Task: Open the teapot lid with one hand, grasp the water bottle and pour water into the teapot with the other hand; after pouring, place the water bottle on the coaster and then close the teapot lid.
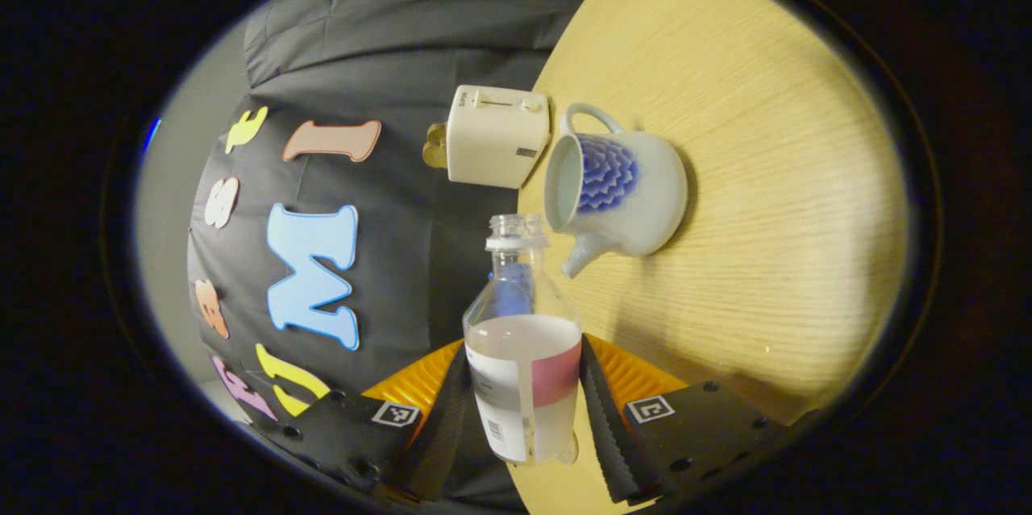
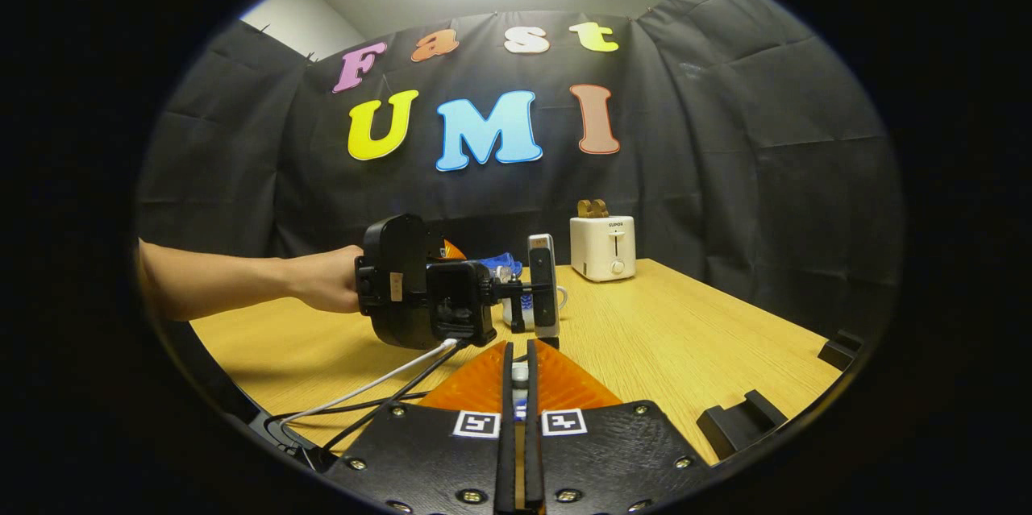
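L gripper point(image 1: 524, 410) fingers clamped on clear uncapped plastic water bottle point(image 1: 524, 370), centre-bottom of left gripper view; white-blue ceramic teapot point(image 1: 617, 193) w/ lid off just above-right. R gripper point(image 2: 516, 386) fingers nearly together on small pale item, can't tell what.

Right gripper view: the teapot point(image 2: 526, 307) sits mostly hidden behind the left gripper point(image 2: 516, 289) and its body, w/ just a sliver visible. Something small is pinched between the right gripper point(image 2: 518, 374) fingers, too little visible to ID. Left gripper view: the water bottle point(image 1: 524, 346) base is blurred between the fingers; the toaster point(image 1: 492, 136) label is too small to tell.
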